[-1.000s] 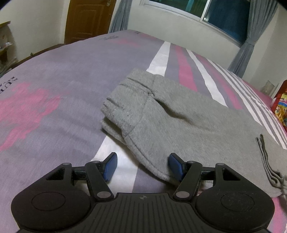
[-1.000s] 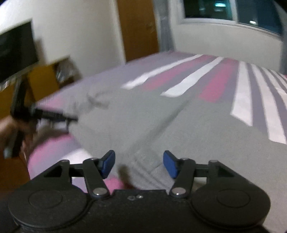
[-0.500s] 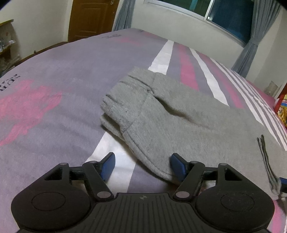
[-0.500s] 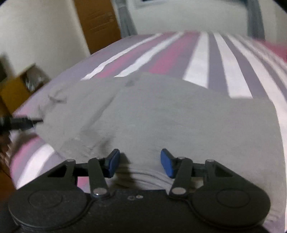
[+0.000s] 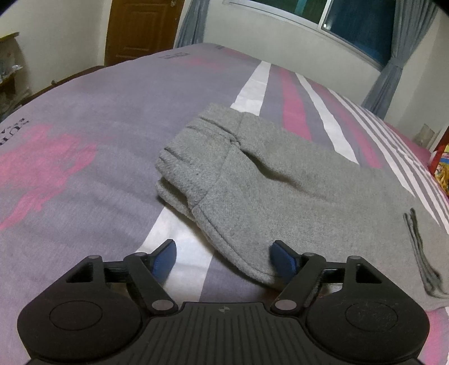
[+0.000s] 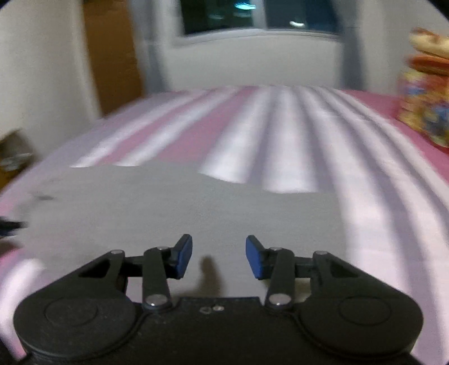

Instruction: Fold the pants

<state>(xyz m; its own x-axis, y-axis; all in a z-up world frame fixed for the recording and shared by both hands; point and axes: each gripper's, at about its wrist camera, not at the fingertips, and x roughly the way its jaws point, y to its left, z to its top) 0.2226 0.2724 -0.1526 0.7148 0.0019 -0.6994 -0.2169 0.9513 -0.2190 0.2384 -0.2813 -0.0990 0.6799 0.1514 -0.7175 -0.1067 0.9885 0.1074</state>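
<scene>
The grey fleece pants (image 5: 280, 191) lie folded on the bed's striped cover of purple, pink and white cloth (image 5: 84, 134), their ribbed cuffed end (image 5: 190, 146) stacked toward the far left and the broad body spreading to the right; a rounded hemmed edge of the grey cloth runs down toward the near side and passes between the blue pads of the left gripper (image 5: 223, 259), whose jaws stand wide and are opening, the right pad lying just beside or against the hem while the left pad hangs over a white stripe, clear of the cloth; nothing is pinched there; at the near right of that view the layered edges of the fold (image 5: 421, 252) show as thin dark lines; the right wrist view is blurred; in it the right gripper (image 6: 219, 259) hovers above the flat grey expanse of the pants (image 6: 182, 202), its jaws at a middling gap and closing, with only the cloth's surface below them and nothing gripped between the pads; beyond the bed stand a brown wooden door (image 5: 143, 25), a dark window with grey curtains (image 5: 359, 25), and a colourful patterned bundle (image 6: 423, 92) at the far right.
</scene>
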